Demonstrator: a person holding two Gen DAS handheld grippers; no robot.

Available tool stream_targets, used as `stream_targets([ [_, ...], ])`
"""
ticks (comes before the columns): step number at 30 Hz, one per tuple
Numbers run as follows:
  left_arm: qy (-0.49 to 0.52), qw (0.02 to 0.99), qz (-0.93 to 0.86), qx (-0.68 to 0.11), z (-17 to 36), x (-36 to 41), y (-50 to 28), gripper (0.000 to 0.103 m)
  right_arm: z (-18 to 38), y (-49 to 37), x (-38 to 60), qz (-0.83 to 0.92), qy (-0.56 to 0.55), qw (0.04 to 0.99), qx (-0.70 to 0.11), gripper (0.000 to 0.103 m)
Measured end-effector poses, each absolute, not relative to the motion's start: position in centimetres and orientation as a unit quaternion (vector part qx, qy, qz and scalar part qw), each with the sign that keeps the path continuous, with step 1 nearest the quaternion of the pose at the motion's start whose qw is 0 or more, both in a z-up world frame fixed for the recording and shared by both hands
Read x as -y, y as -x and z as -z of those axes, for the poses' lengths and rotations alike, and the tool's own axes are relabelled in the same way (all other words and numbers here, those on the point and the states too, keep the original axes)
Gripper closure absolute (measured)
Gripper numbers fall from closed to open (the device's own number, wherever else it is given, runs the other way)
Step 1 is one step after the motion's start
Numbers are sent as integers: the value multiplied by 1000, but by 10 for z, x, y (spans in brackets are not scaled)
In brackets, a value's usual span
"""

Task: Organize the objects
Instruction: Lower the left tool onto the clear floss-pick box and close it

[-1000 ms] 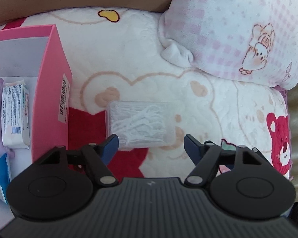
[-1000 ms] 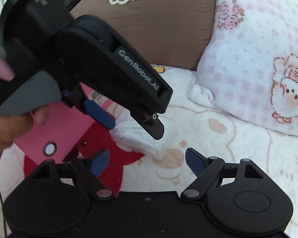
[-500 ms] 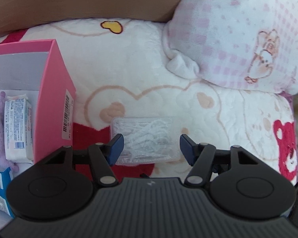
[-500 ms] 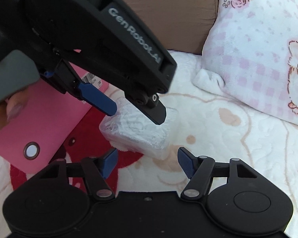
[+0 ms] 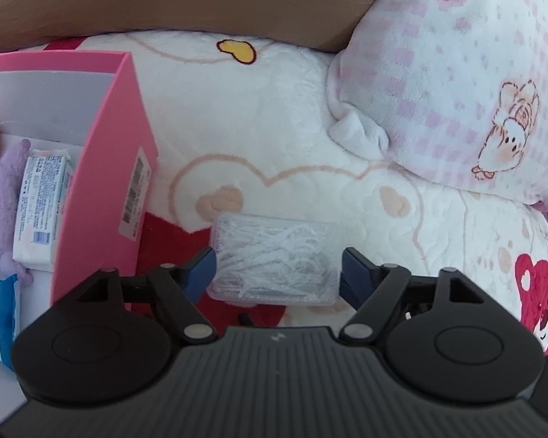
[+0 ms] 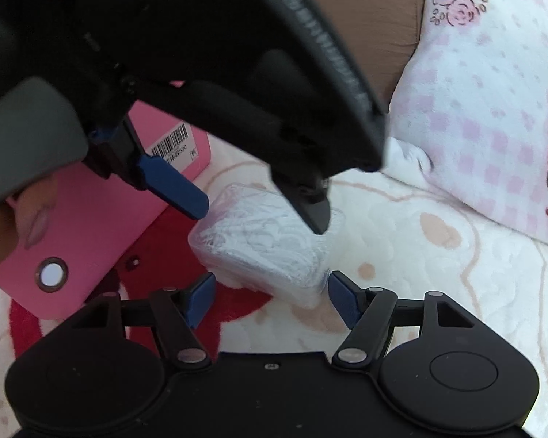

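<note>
Flat, clear box lengthwise left-right

Pink box crowds the left; pillow perhaps blocks right; blanket between lies open.

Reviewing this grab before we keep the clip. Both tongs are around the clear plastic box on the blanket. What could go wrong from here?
1. Both the left tongs and right tongs straddle the same clear box; having just reopened a little, neither visibly clamps it, so they may collide or tug against each other.
2. The box lies on a soft blanket, so a closing pad could tip or push it rather than grip.
3. The pink box stands close by; a sideways nudge could knock it.
</note>
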State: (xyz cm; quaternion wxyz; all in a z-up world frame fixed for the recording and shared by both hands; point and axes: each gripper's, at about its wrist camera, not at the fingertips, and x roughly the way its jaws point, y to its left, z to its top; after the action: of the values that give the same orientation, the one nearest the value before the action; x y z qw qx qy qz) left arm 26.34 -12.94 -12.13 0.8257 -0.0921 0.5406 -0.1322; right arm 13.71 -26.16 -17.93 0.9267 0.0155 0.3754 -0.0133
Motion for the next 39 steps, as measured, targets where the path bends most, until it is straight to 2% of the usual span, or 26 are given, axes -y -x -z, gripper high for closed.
stream_targets([
  [7,112,808,148,-559,118,124,-273,21,190,-144,260,12,-26,931,-363,12],
  [11,128,801,150,-565,119,121,-279,22,192,-152,250,21,-17,932,-362,8],
  [12,129,801,152,-565,119,121,-279,22,192,-151,249,23,-16,932,-361,9],
  [14,128,800,155,-565,118,120,-279,22,191,-146,248,30,-19,932,-360,18],
  [16,128,800,156,-565,118,120,-277,22,188,-138,250,35,-24,931,-361,32],
  [18,129,800,158,-564,119,120,-276,21,186,-131,252,36,-27,931,-363,40],
  [28,121,818,166,-537,120,125,-273,21,182,-121,247,43,-16,932,-361,42],
  [39,109,789,201,-570,142,150,-264,21,177,-77,271,72,-41,922,-377,43],
])
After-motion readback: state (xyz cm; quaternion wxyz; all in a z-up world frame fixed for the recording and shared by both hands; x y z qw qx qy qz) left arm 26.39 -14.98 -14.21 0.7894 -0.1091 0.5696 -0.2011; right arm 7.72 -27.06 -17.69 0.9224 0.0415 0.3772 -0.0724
